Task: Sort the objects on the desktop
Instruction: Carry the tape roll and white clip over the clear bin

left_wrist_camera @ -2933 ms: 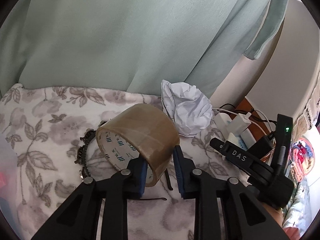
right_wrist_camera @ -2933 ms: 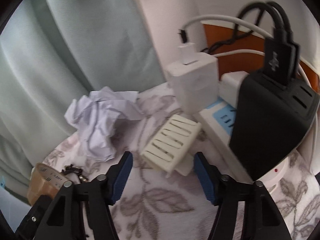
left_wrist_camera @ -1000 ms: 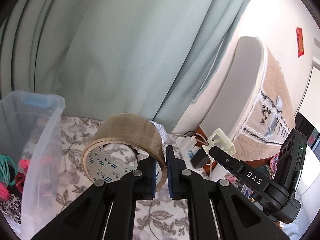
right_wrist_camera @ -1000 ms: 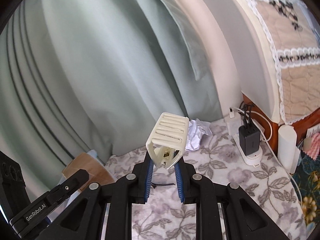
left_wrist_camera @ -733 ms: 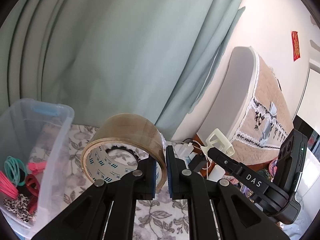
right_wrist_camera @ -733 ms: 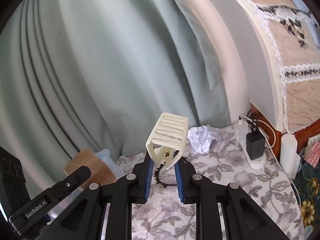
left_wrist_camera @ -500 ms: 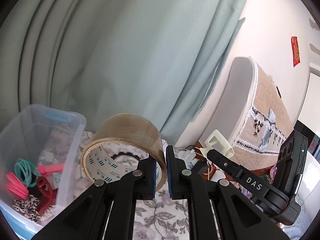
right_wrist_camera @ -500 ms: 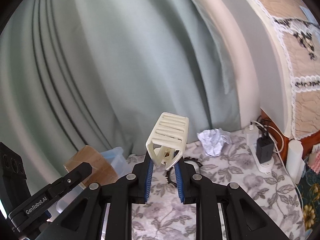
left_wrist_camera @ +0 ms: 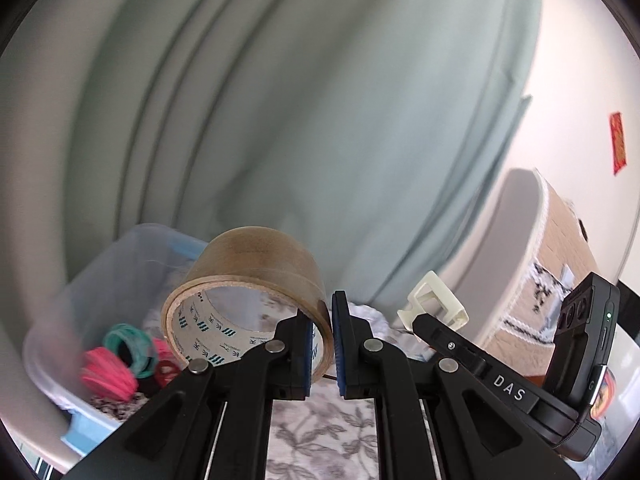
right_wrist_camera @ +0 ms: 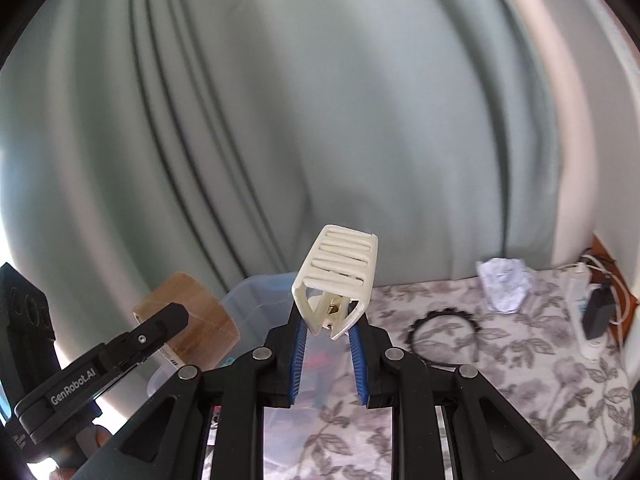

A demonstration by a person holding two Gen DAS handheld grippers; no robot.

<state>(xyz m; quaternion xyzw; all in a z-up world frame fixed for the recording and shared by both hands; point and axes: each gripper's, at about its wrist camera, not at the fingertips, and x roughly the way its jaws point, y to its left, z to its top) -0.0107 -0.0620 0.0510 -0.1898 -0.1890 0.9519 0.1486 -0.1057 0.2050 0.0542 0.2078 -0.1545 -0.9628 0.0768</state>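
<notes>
My left gripper [left_wrist_camera: 322, 342] pinches the wall of a brown tape roll [left_wrist_camera: 248, 280], held aloft beside a clear plastic bin [left_wrist_camera: 100, 280] of hair ties [left_wrist_camera: 128, 346]. My right gripper [right_wrist_camera: 330, 350] clamps a cream hair claw [right_wrist_camera: 340, 276] upright above the floral tablecloth [right_wrist_camera: 520, 380], where a black headband [right_wrist_camera: 444, 332] and crumpled paper [right_wrist_camera: 505, 284] lie.

The left gripper [left_wrist_camera: 321, 344] is clamping its blue pads on the wall of a tape roll [left_wrist_camera: 256, 276], raised off the surface. The right gripper [right_wrist_camera: 329, 344], just to its right, is pinching a cream hair claw [right_wrist_camera: 340, 276] upright.
</notes>
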